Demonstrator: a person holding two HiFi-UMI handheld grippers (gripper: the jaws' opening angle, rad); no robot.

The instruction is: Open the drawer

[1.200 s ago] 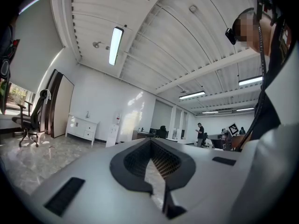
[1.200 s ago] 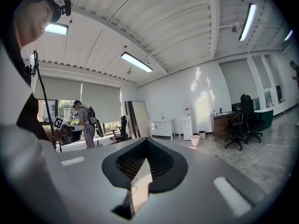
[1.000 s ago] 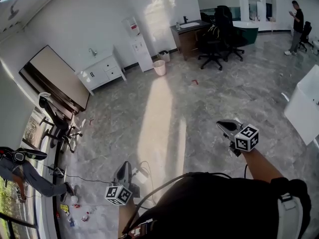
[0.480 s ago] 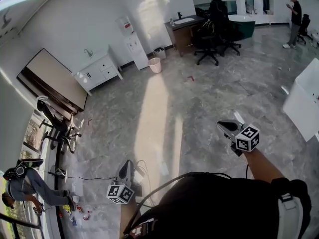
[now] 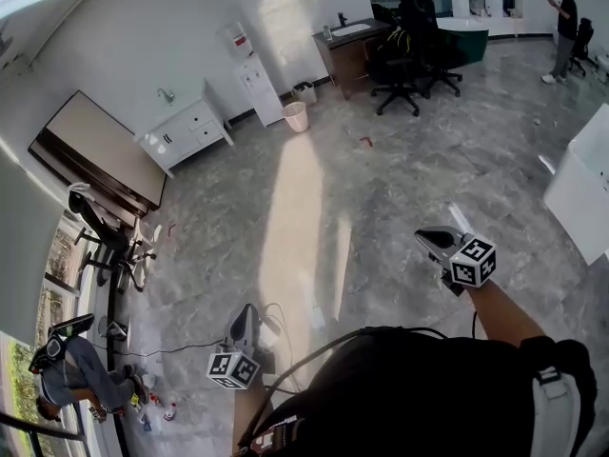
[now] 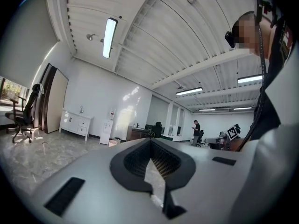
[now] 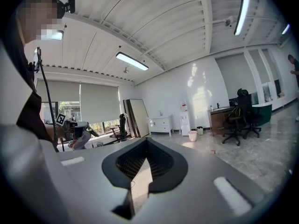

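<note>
Both closed, empty: left hand-held gripper (image 5: 245,310), right hand-held gripper (image 5: 420,235); blinds (image 7: 98,101) only in right gripper view.

Far across the room, the drawers (image 5: 205,124) of the white cabinet (image 5: 186,136) are too small to tell open from closed. A crouching person (image 5: 71,377) is cut by the head view's lower-left edge, and the white tabletop (image 5: 582,198) runs off its right edge.

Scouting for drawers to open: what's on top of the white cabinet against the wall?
A small tap stands on the white cabinet; nothing else shows on its top. Its fronts are closed, so whatever is inside is hidden.
</note>
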